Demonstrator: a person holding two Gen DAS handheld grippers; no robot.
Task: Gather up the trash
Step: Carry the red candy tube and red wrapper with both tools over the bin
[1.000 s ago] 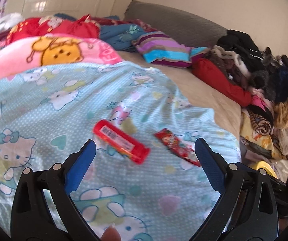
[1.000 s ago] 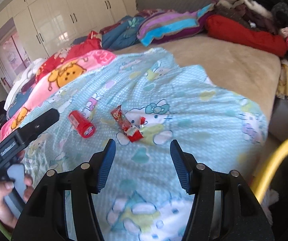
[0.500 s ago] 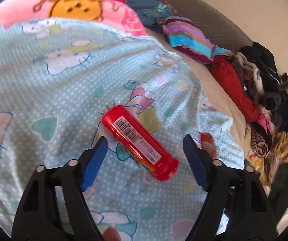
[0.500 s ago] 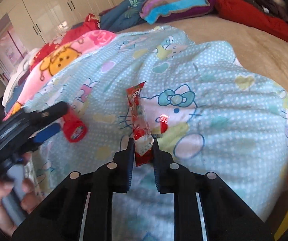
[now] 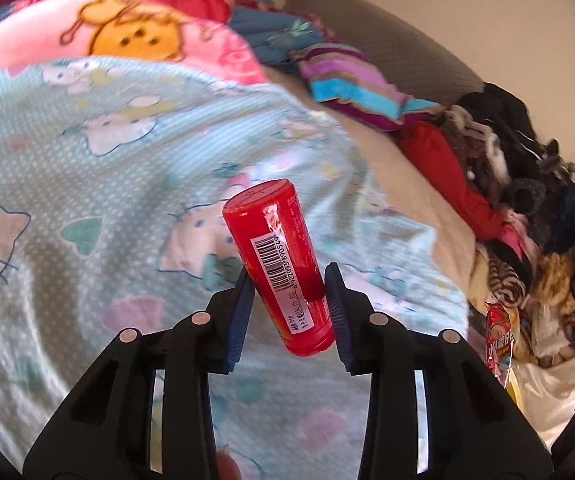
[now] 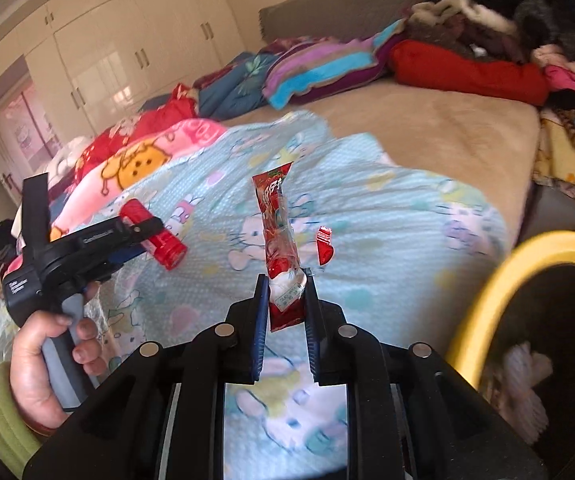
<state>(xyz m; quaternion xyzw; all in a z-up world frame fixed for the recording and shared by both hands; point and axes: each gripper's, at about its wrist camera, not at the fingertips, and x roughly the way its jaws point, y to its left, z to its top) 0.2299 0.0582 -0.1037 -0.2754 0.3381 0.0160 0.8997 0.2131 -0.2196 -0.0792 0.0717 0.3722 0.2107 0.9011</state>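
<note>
Left gripper (image 5: pixel 289 304): jaws clamped on a red tube (image 5: pixel 281 266) (barcode label facing the camera), held tilted above the blue cartoon blanket (image 5: pixel 87 184). Right gripper (image 6: pixel 285 312): jaws pinching the lower end of a red snack wrapper (image 6: pixel 279 236), which stands upright, clear of the bedding. A small torn red scrap (image 6: pixel 324 245) lies on the blanket just beyond. Yellow-rimmed bin (image 6: pixel 487 300) at the right edge. Farther back, a striped pillow (image 6: pixel 319 68) and heaped clothes (image 6: pixel 483 20).

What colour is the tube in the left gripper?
Red tube, with a white barcode label; it shows best in the left wrist view.
</note>
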